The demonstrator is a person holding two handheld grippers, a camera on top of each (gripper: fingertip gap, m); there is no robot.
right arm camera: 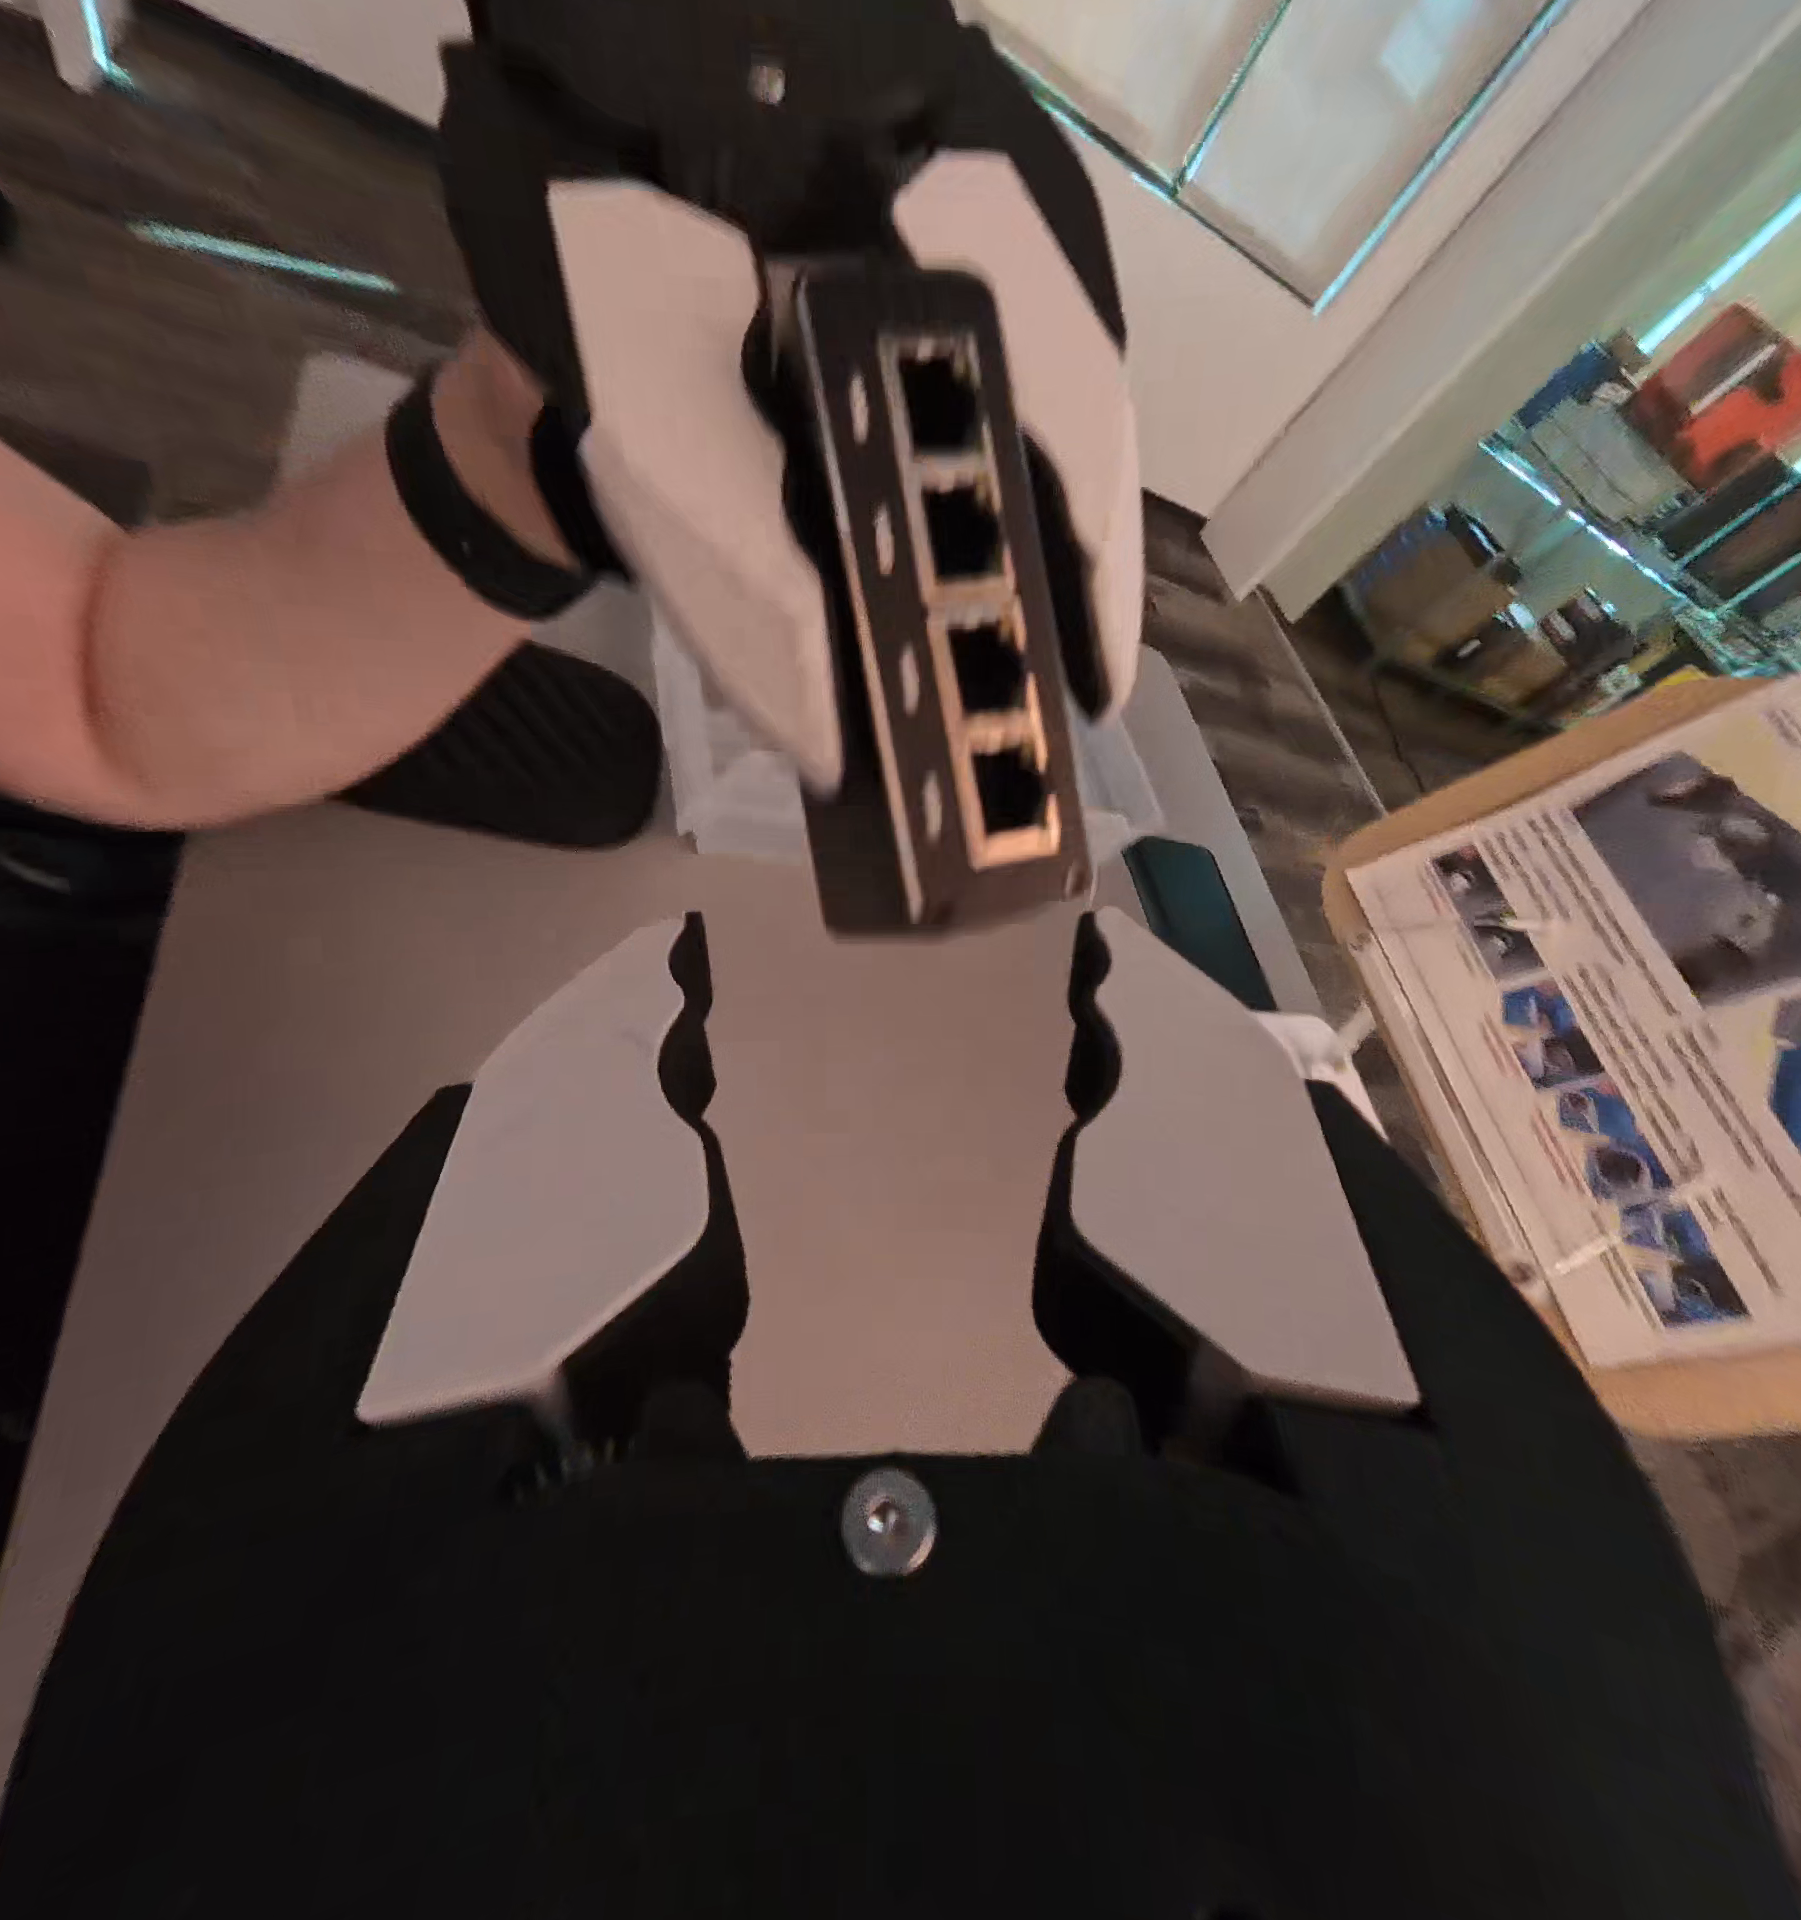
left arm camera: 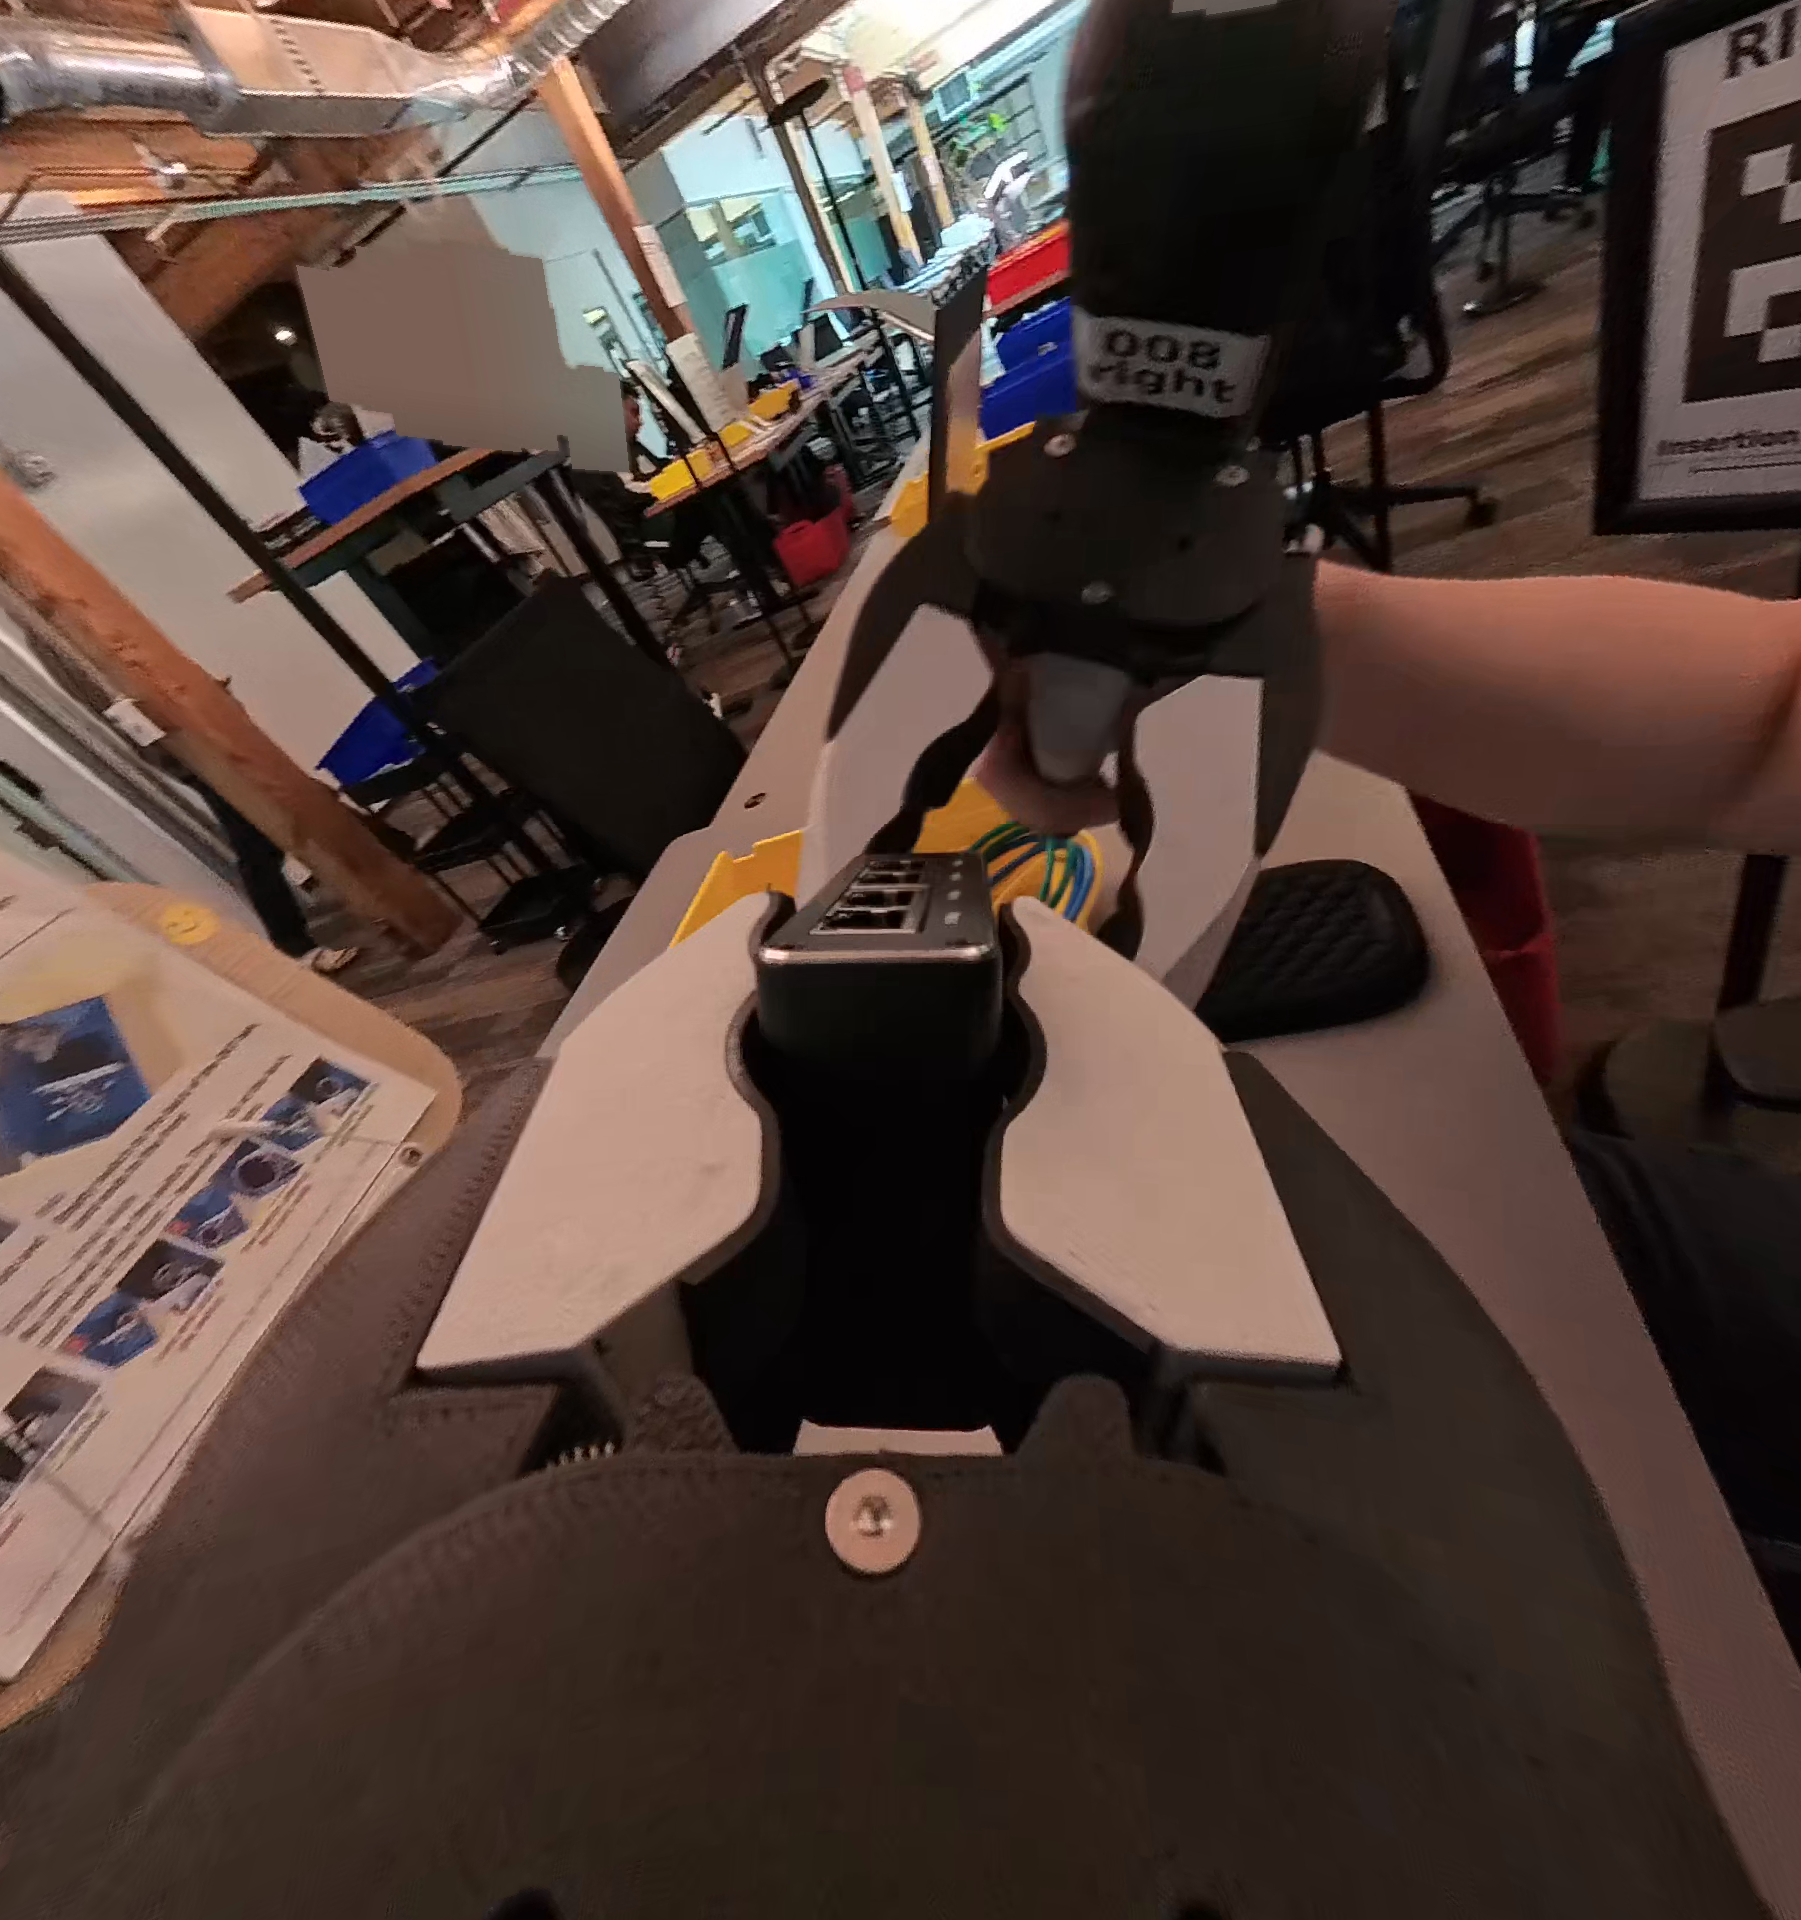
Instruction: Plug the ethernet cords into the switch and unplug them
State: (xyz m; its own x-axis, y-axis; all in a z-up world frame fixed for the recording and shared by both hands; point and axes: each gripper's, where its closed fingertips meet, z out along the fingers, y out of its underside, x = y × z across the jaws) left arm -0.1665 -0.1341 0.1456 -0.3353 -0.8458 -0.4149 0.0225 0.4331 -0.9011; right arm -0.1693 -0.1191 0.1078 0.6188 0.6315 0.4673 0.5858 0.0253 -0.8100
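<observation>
My left gripper (left arm camera: 888,914) is shut on the black ethernet switch (left arm camera: 880,997) and holds it above the grey table (left arm camera: 1436,1143). The switch's port face points away, toward my right gripper. In the right wrist view the switch (right arm camera: 937,644) faces me with its row of empty ports, held by the left gripper's white fingers (right arm camera: 709,540). My right gripper (right arm camera: 888,935) is open and empty, just in front of the switch; it also shows in the left wrist view (left arm camera: 1010,883). A coil of green, blue and yellow ethernet cords (left arm camera: 1041,862) lies in a yellow bin behind the switch.
A black padded wrist rest (left arm camera: 1311,945) lies on the table to the right. A wooden board with printed instruction sheets (right arm camera: 1623,1091) stands beside the table. A yellow bin (left arm camera: 740,873) sits at the table's far end. A person's forearm (left arm camera: 1561,717) reaches in from the right. There is about 4 cm between the tips of the two grippers.
</observation>
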